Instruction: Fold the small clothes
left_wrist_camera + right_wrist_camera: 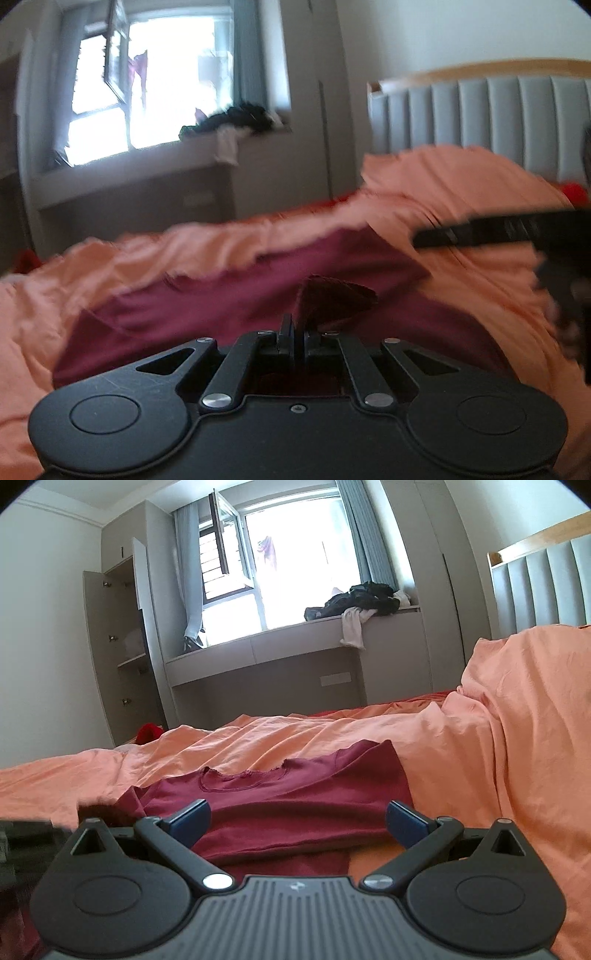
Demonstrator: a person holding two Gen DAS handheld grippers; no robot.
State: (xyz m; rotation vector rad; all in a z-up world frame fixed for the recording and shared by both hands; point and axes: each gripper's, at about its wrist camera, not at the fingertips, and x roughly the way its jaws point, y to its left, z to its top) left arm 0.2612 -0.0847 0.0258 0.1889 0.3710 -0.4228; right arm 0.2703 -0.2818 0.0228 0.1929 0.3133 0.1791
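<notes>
Orange bedding (461, 192) under everything, window behind. Left wrist view: left gripper (294, 338) pinched tight on a bunched fold of the maroon shirt (207, 295), cloth standing up just past the tips; rest of shirt spread ahead, long axis crosswise. Right wrist view: right gripper (298, 821) spread wide, holding nothing, maroon shirt (295, 794) directly ahead, hem nearest, neckline farthest.

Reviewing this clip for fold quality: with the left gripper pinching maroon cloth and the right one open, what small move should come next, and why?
Probably carry the left gripper, shut on a pinched bit of the maroon shirt, across the body and lay it flat. The shirt lies spread on the orange bedding, and the right gripper hangs open over it, holding nothing.
</notes>
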